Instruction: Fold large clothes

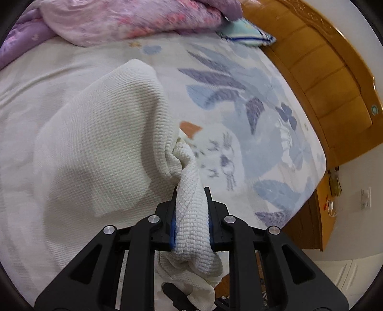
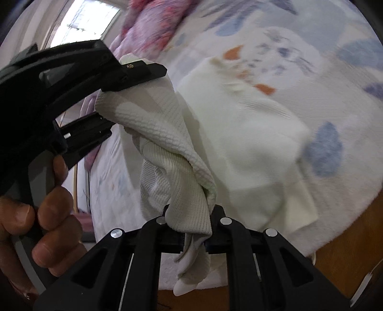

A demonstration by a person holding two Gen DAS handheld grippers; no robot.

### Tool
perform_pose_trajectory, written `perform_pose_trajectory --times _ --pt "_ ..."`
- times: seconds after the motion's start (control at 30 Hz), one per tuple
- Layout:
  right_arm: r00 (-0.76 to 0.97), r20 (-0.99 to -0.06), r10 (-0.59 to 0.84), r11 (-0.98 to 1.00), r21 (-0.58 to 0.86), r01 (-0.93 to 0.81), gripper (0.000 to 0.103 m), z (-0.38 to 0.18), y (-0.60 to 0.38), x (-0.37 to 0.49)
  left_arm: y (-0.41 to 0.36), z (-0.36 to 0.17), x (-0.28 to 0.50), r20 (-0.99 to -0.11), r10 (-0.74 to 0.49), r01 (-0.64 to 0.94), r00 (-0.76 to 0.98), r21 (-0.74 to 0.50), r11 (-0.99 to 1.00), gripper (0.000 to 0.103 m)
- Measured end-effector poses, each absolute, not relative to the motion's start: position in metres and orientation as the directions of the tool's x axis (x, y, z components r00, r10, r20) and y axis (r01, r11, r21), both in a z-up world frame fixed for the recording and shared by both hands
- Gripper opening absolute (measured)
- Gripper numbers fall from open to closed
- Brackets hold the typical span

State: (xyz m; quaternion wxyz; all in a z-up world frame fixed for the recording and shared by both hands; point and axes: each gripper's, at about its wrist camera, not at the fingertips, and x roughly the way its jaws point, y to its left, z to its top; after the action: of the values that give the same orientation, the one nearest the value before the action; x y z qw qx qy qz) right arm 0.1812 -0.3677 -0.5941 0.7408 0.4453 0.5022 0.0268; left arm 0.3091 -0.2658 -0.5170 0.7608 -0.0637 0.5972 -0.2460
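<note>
A large white waffle-knit garment point(image 1: 100, 143) lies partly on the bed and is lifted at one edge. My left gripper point(image 1: 191, 191) is shut on a bunched part of it, with cloth hanging below the jaws. My right gripper point(image 2: 191, 210) is shut on another bunch of the same garment point(image 2: 239, 134), whose body drapes down onto the bed. In the right wrist view the left gripper point(image 2: 143, 69) shows at the upper left, held by a hand point(image 2: 47, 210), with cloth point(image 2: 148, 100) stretched between the two grippers.
The bed has a white sheet with blue leaf print point(image 1: 251, 100). A pink and purple quilt point(image 1: 124, 19) is piled at the far side beside a small blue-edged pillow point(image 1: 249, 33). A wooden bed board point(image 1: 335, 79) runs along the right. A window point(image 2: 88, 19) is behind.
</note>
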Motion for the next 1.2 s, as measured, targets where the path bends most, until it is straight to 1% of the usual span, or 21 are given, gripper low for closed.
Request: perform_pose_trajectory --times 0.1,0.17,0.2,0.23,0.27,0.3,0.37,0.43,0.5,0.57,0.67,0.7,0.73,0.8,0.87,0.9,0.93,0.97,1.03,1.1,1.2 --pt "0.487 -0.734 0.473 0.572 0.676 0.464 0.01 -0.609 -0.384 0.172 -0.296 -0.541 0.307 -0.895 -0.43 0.326 0.115 -0.375 0.868 0.018" --pt "0.474 -0.749 0.464 0.558 0.662 0.5 0.01 -0.617 -0.39 0.174 -0.307 -0.558 0.309 -0.906 -0.414 0.331 0.082 -0.367 0.869 0.021" --pt "0.459 -0.758 0.464 0.546 0.653 0.525 0.01 -0.625 -0.395 0.173 -0.31 -0.564 0.31 -0.908 -0.413 0.331 0.071 -0.369 0.868 0.026" --pt "0.45 -0.762 0.466 0.536 0.648 0.541 0.01 -0.63 -0.397 0.171 -0.314 -0.574 0.313 -0.91 -0.412 0.325 0.043 -0.377 0.867 0.039" --pt "0.434 -0.769 0.47 0.528 0.639 0.56 0.011 -0.637 -0.399 0.172 -0.316 -0.579 0.315 -0.907 -0.421 0.318 0.017 -0.394 0.862 0.049" --pt "0.411 -0.781 0.471 0.521 0.622 0.585 0.012 -0.645 -0.401 0.172 -0.314 -0.583 0.317 -0.902 -0.431 0.304 0.007 -0.408 0.861 0.063" --pt "0.397 -0.798 0.454 0.518 0.599 0.611 0.018 -0.651 -0.407 0.168 -0.306 -0.58 0.317 -0.889 -0.457 0.287 0.031 -0.43 0.856 0.065" --pt "0.33 -0.854 0.401 0.593 0.517 0.618 0.028 -0.653 -0.408 0.169 -0.292 -0.573 0.317 -0.863 -0.503 0.253 0.043 -0.478 0.841 0.072" --pt "0.311 -0.859 0.406 0.614 0.509 0.604 0.029 -0.653 -0.41 0.168 -0.268 -0.564 0.316 -0.849 -0.526 0.22 0.052 -0.504 0.835 0.073" --pt "0.292 -0.863 0.412 0.626 0.5 0.598 0.03 -0.65 -0.411 0.168 -0.239 -0.555 0.313 -0.851 -0.515 0.197 0.101 -0.491 0.849 0.077" --pt "0.233 -0.894 0.383 0.701 0.445 0.557 0.03 -0.637 -0.411 0.177 -0.176 -0.55 0.305 -0.877 -0.439 0.105 0.196 -0.426 0.899 0.078" --pt "0.204 -0.914 0.351 0.747 0.405 0.528 0.03 -0.627 -0.409 0.182 -0.151 -0.553 0.303 -0.893 -0.393 0.042 0.22 -0.394 0.918 0.078" --pt "0.183 -0.928 0.323 0.784 0.371 0.498 0.03 -0.617 -0.408 0.188 -0.137 -0.557 0.301 -0.899 -0.373 0.003 0.23 -0.383 0.924 0.082" --pt "0.206 -0.945 0.254 0.857 0.319 0.404 0.03 -0.592 -0.405 0.199 -0.108 -0.574 0.294 -0.92 -0.332 -0.08 0.209 -0.354 0.932 0.085" --pt "0.252 -0.943 0.22 0.896 0.297 0.329 0.029 -0.566 -0.399 0.213 -0.095 -0.592 0.284 -0.93 -0.333 -0.117 0.154 -0.352 0.929 0.085" --pt "0.289 -0.931 0.222 0.915 0.301 0.268 0.027 -0.551 -0.391 0.225 -0.092 -0.602 0.276 -0.93 -0.342 -0.132 0.134 -0.359 0.924 0.085" --pt "0.306 -0.924 0.228 0.929 0.301 0.217 0.014 -0.543 -0.384 0.236 -0.094 -0.61 0.27 -0.929 -0.351 -0.13 0.117 -0.365 0.922 0.085" --pt "0.316 -0.918 0.239 0.937 0.304 0.172 0.003 -0.54 -0.375 0.252 -0.098 -0.618 0.264 -0.931 -0.353 -0.115 0.09 -0.362 0.925 0.085" --pt "0.328 -0.904 0.274 0.947 0.313 0.07 0.0 -0.541 -0.35 0.286 -0.111 -0.637 0.25 -0.944 -0.328 -0.077 0.037 -0.33 0.941 0.084" --pt "0.316 -0.897 0.308 0.949 0.313 -0.036 0.0 -0.548 -0.322 0.319 -0.113 -0.642 0.244 -0.934 -0.355 -0.093 0.035 -0.357 0.93 0.084" --pt "0.275 -0.905 0.323 0.946 0.301 -0.123 0.0 -0.565 -0.297 0.352 -0.112 -0.646 0.241 -0.932 -0.359 -0.106 0.047 -0.362 0.926 0.084"
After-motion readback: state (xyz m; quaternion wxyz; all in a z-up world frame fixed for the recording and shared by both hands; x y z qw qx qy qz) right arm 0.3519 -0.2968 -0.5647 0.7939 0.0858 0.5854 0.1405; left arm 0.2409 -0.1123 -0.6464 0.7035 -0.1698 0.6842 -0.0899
